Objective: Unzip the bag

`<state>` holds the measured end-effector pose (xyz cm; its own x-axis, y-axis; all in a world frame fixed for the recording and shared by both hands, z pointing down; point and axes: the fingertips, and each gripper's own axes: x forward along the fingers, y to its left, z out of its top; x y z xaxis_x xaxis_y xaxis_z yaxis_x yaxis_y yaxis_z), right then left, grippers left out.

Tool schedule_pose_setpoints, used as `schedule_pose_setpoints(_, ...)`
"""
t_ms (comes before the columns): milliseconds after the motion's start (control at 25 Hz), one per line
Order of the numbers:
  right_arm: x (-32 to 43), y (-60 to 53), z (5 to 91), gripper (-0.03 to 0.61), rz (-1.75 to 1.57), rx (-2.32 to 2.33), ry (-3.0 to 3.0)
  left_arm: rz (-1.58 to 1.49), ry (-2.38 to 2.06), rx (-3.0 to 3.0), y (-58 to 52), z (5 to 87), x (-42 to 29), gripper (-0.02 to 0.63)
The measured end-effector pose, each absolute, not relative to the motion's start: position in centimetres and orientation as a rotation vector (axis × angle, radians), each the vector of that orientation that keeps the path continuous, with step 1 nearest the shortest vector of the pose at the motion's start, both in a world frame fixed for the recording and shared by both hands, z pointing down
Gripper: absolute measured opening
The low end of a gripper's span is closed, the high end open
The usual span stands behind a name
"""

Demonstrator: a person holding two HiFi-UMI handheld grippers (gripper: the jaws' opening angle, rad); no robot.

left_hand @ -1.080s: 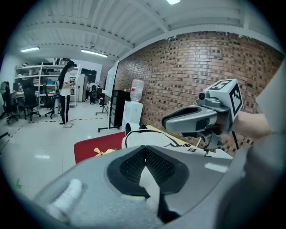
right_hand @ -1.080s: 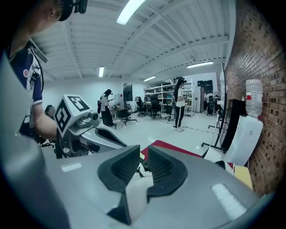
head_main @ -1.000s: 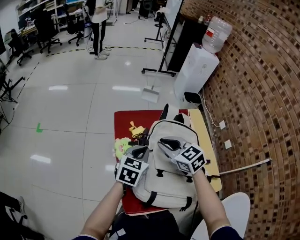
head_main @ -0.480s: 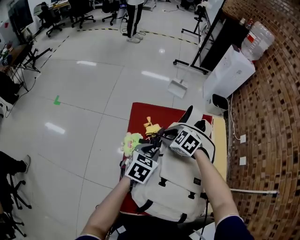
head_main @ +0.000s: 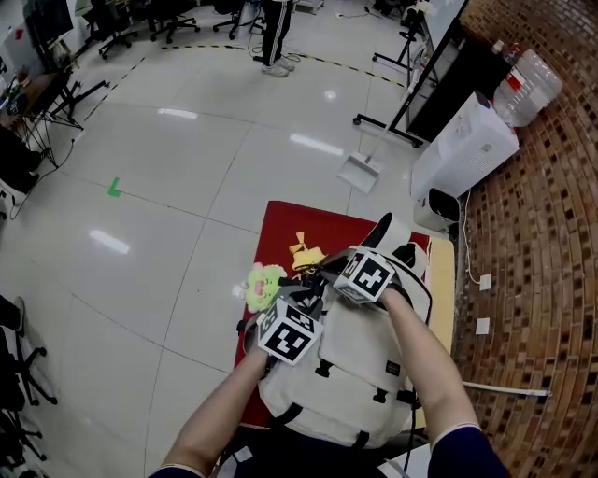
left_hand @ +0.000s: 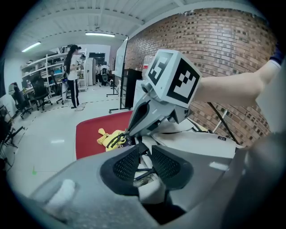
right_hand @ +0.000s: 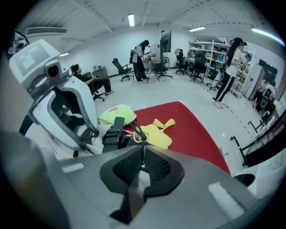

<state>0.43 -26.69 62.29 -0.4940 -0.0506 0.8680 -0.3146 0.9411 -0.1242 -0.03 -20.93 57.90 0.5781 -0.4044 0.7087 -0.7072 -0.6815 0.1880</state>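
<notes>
One bag (head_main: pixel 360 373) in play, cream with black straps. It lies along the right edge of the red table (head_main: pixel 285 224), reaching from the near edge almost to the far one. Two grippers are down on its upper left side, close together.

The right gripper (right_hand: pixel 143 156) has just been closing, and its jaws are pinched on the thin zip pull (right_hand: pixel 144 147), a fine strand caught between the pads. The left gripper (left_hand: pixel 145 150) has just been opening: its jaws stand apart, with a fold of pale bag fabric and a thin dark strand in the gap.

Two soft toys sit just beside the bag toward the table's left edge, one yellow toy (head_main: pixel 304 252) and one green toy (head_main: pixel 264 280).

In the head view the marker cubes hide both sets of jaws. Arms and bag cover the table's near edge, and the zip's line is hard to trace. One person (head_main: pixel 273 28) stands far across the floor, cut off at the top.
</notes>
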Motion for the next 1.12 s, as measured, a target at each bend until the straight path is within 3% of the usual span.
schedule_pose_setpoints(520,5.5,-31.2,59.2,0.023,0.499,0.717,-2.268,0.909,-0.857,2.328,-20.6,59.2,0.0,0.094)
schedule_pose_setpoints(880,6.6,-31.5,56.6,0.025,0.586,0.856,-2.391,1.017,-0.753,2.508,-25.9,54.8,4.1,0.094)
schedule_pose_setpoints(1120,6.9,-30.6,55.4,0.023,0.597,0.893,-2.432,1.195,-0.618,2.464,-26.8,59.0,6.5,0.091)
